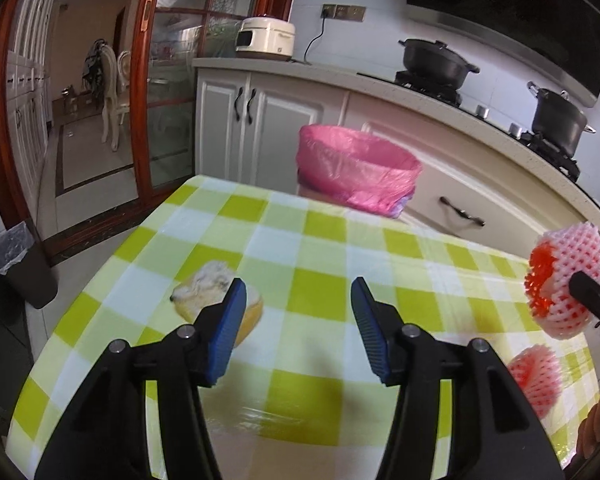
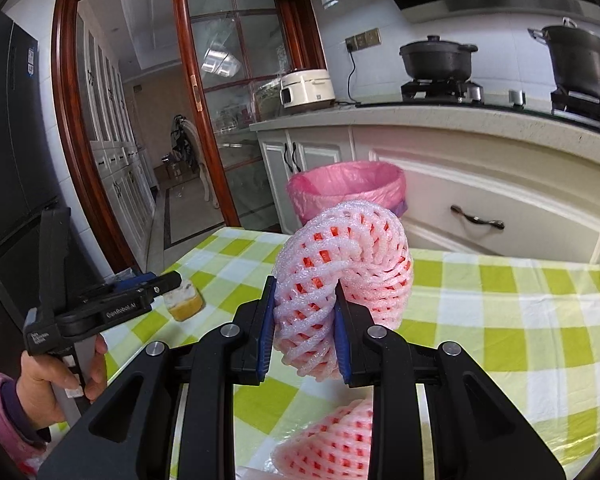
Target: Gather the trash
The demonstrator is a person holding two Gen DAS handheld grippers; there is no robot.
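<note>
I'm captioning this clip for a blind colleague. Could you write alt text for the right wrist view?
The right gripper pinches a pink foam fruit net above a green-checked table, with a pink-lined bin beyond the far edge. Left, a hand holds the left gripper near a fruit peel; another net lies below.

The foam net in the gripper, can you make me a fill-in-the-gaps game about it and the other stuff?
1. The right gripper is shut on a foam ____.
2. The bin behind the table has a ____ bag in it.
3. The left gripper holds ____.
4. The tablecloth has green and ____ squares.

Missing words: net; pink; nothing; white
</note>
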